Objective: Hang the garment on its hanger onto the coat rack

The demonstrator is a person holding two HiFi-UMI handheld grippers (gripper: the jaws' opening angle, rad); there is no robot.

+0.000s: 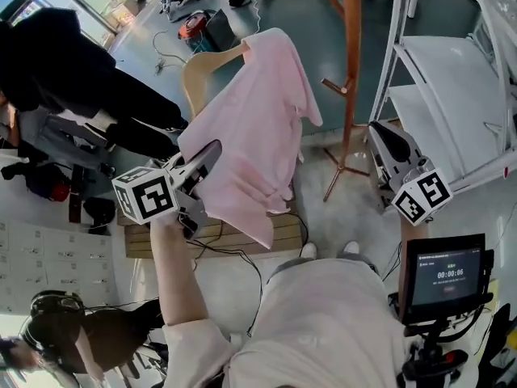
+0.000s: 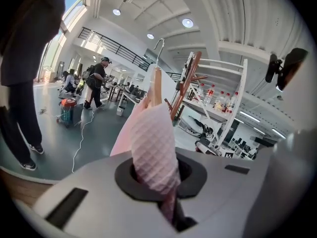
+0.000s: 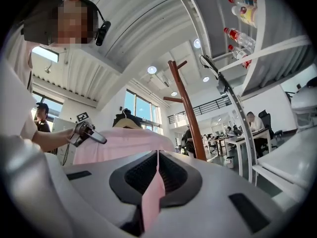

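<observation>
A pink garment (image 1: 258,136) hangs on a wooden hanger (image 1: 212,63) and is held up in the air. My left gripper (image 1: 212,150) is shut on the garment's lower left edge; in the left gripper view the waffle-textured fabric (image 2: 151,143) rises out of the jaws toward the hanger's metal hook (image 2: 158,46). My right gripper (image 1: 378,133) is shut and stands apart from the garment, to its right. A thin pink strip (image 3: 152,197) shows in the seam between its jaws. The brown wooden coat rack (image 1: 353,55) stands behind, between garment and right gripper.
A white metal shelving unit (image 1: 452,95) stands at the right, close to my right gripper. A person in black (image 1: 73,63) stands at the left, another person (image 1: 73,338) at the lower left. A wooden bench (image 1: 283,233) lies below the garment. A screen (image 1: 446,275) sits at the lower right.
</observation>
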